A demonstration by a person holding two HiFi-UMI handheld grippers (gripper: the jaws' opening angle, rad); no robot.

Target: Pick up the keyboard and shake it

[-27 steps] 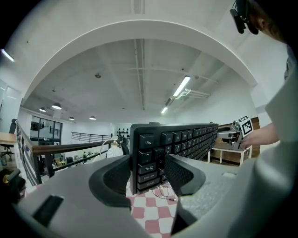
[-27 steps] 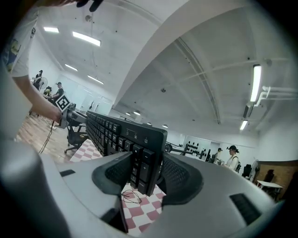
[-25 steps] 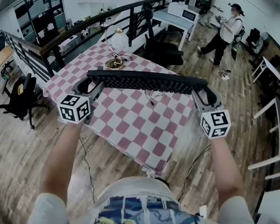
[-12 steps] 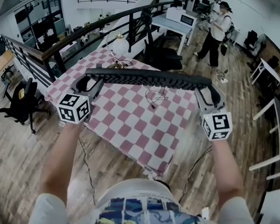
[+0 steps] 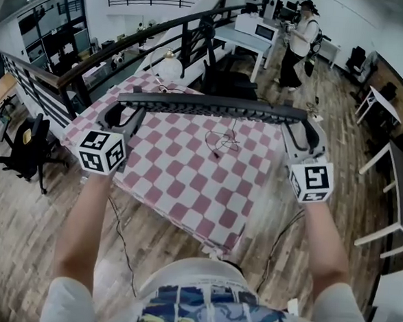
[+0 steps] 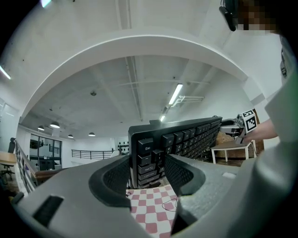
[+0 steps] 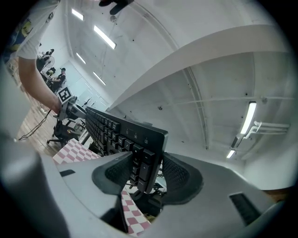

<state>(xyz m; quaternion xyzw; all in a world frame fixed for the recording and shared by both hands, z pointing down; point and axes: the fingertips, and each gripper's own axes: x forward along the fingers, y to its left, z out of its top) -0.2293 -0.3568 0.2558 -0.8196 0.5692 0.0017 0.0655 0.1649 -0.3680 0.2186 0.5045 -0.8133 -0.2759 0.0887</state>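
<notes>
A long black keyboard (image 5: 212, 108) hangs in the air above the checkered table (image 5: 186, 183), held edge-on between both grippers. My left gripper (image 5: 125, 114) is shut on its left end, where the Esc key corner (image 6: 145, 158) sits between the jaws. My right gripper (image 5: 300, 129) is shut on its right end (image 7: 146, 165), the numeric-pad keys pinched between the jaws. The keyboard (image 6: 186, 137) stands on its long edge, keys facing the person.
The pink-and-white checkered table carries a loose black cable (image 5: 220, 141) and a round glass lamp (image 5: 168, 68) at its far side. A black railing (image 5: 127, 45) runs behind. An office chair (image 5: 27, 145) stands left; a person (image 5: 296, 43) stands far back right.
Both grippers have lifted the keyboard higher and farther from the table. The person in the background has walked farther away.
</notes>
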